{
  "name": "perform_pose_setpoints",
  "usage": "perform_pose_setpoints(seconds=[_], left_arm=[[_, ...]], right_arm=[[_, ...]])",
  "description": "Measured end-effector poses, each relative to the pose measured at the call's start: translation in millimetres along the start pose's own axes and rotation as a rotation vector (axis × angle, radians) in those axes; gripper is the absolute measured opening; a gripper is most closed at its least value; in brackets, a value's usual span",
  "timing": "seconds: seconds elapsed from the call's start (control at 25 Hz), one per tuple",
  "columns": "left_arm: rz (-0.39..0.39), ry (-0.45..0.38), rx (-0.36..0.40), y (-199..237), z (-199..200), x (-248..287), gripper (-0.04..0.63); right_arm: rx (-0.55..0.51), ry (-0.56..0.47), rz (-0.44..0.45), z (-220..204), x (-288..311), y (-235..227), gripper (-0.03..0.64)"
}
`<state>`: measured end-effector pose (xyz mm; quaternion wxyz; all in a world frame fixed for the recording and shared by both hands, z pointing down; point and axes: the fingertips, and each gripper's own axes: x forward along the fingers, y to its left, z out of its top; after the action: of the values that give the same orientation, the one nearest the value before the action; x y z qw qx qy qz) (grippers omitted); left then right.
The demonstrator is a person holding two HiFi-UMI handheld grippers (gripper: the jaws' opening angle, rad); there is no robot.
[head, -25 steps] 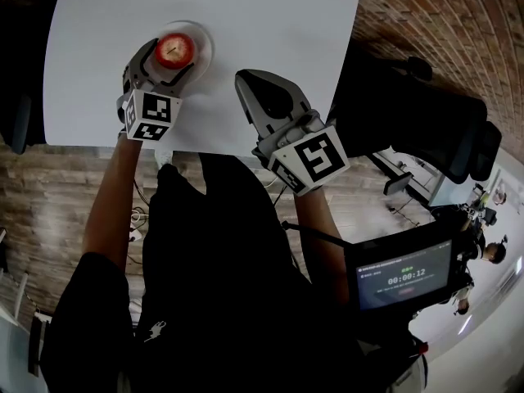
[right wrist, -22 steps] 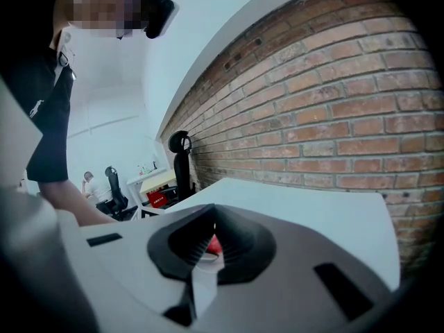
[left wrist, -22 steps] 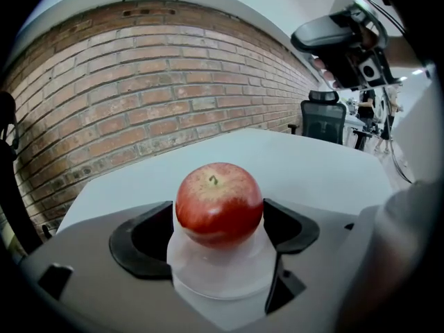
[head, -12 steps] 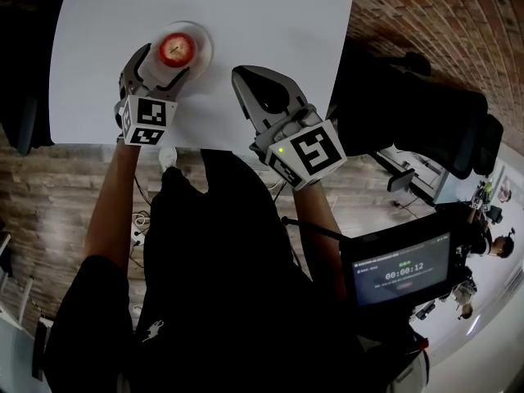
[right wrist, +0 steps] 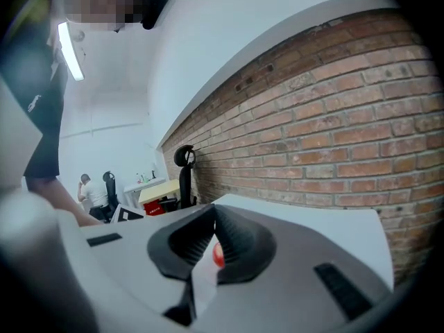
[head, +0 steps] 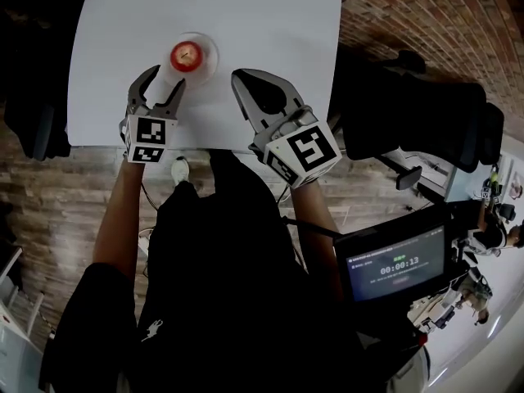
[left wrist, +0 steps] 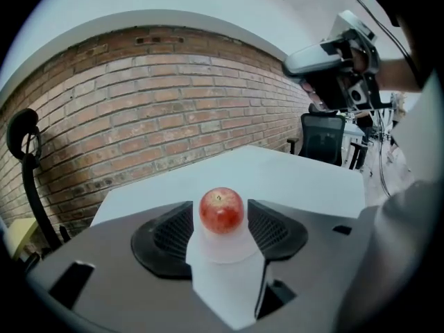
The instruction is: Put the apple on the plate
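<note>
A red apple (head: 187,55) rests on a small white plate (head: 205,58) on the white table (head: 270,23). My left gripper (head: 166,79) hovers just short of the plate on the near side, open, with nothing between its fingers; its jaws have just been closing. In the left gripper view the apple (left wrist: 222,211) stands on the plate (left wrist: 223,247) beyond the black pads (left wrist: 172,233), apart from them. My right gripper (head: 242,80) hangs to the right of the plate with its tips together. A sliver of the apple (right wrist: 218,254) shows through its jaws.
The table's near edge (head: 205,148) runs just under both grippers. A black office chair (head: 409,113) stands off the table's right side. A screen with a timer (head: 397,268) hangs by the person's right arm. A brick wall (left wrist: 139,116) lies beyond the table.
My left gripper has drawn back from around the apple toward the table's near edge and narrowed. The apple stays on the plate. The right gripper has barely shifted.
</note>
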<state>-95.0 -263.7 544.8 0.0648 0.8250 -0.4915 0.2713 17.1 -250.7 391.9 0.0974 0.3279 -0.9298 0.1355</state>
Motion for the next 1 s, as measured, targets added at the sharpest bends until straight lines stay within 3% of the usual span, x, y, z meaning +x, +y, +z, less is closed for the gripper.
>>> perform_pose_setpoints(seconds=[0.36, 0.72, 1.0], left_arm=[[-0.019, -0.028, -0.041, -3, 24, -33, 0.080], [-0.024, -0.120, -0.030, 2, 52, -79, 0.008], [-0.059, -0.157, -0.044, 2, 68, -97, 0.006]], right_arm=[[-0.006, -0.046, -0.025, 10, -10, 18, 0.003], [-0.008, -0.090, -0.081, 18, -16, 34, 0.003], [0.036, -0.131, -0.097, 26, -24, 40, 0.003]])
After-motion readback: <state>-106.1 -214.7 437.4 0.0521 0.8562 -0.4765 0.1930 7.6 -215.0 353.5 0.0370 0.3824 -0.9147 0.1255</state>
